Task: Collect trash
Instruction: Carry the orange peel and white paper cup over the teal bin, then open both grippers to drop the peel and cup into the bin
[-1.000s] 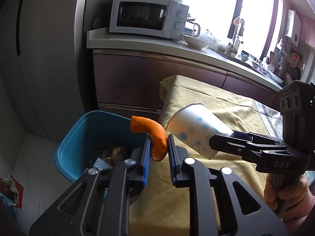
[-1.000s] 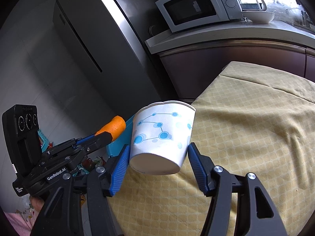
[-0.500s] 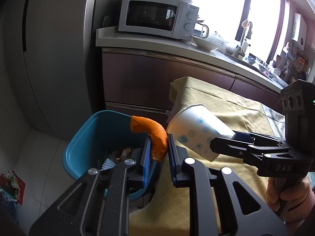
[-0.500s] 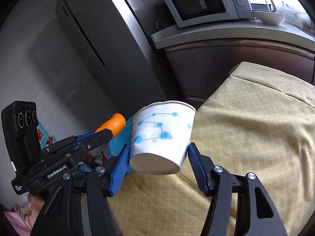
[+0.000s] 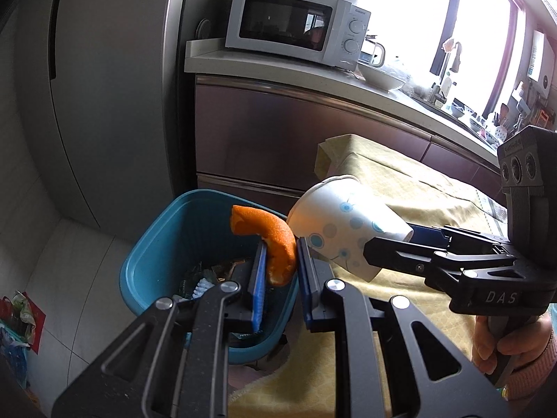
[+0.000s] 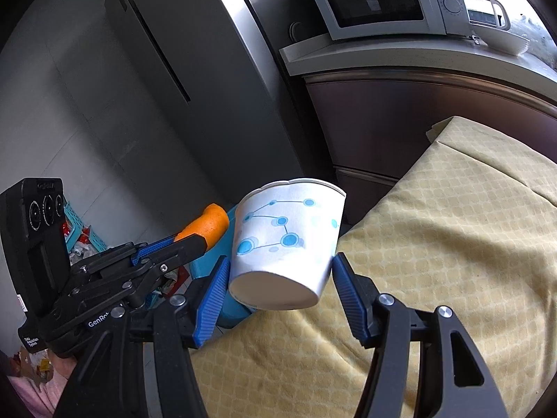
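Orange peel point(image 5: 276, 244), a curved strip, sits pinched between the blue pads of the left gripper point(image 5: 280, 264), whose jaws are nearly closed on it; its free end arches up and to the left, over the open mouth of the teal bin point(image 5: 163, 244). The paper cup point(image 6: 287, 240) (white, with blue dots joined by thin lines) is clamped in the right gripper point(image 6: 280, 278), whose jaws stand about half open with a pad pressed to each side of the cup near its base. The cup is tipped, base toward the camera on that gripper and rim pointing away toward the bin. Peel and cup are just beside each other, nearly touching in the left wrist view. Below the cup lies the edge of a table under a yellow patterned cloth point(image 6: 452, 244); the bin stands on the floor against that edge, and already holds some scraps. A hand point(image 5: 501, 345) in a pink sleeve grips the right gripper's handle. Farther off are a grey fridge point(image 6: 156, 87), dark cabinets and a counter carrying a white microwave point(image 5: 296, 26).
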Tool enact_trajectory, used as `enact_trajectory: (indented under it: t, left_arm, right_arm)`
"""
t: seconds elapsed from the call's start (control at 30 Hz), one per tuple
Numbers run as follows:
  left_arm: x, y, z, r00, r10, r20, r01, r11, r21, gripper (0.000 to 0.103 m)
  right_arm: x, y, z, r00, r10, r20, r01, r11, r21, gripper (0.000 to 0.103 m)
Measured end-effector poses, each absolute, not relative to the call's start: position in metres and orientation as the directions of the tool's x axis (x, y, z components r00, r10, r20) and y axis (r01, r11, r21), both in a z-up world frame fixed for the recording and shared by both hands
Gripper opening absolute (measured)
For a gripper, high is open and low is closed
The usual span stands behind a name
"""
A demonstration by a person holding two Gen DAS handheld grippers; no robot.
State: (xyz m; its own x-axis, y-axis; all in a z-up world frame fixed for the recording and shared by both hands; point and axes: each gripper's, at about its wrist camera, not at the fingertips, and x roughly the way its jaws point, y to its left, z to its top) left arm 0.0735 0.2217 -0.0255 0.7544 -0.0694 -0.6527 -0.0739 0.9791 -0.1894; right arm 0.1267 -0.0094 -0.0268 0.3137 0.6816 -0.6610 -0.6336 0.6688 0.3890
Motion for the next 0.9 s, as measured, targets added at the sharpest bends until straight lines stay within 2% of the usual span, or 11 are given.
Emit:
enact_trajectory:
  t: [0.9]
  left_arm:
    - [0.094,0.248,-0.057,0.729,-0.015,-0.684,-0.153,0.971,-0.184,0.017]
  right_arm:
    - [0.142,0.059,-0.049,0.257,0.608,-0.751,-0.673,0.670,0.312,0.058]
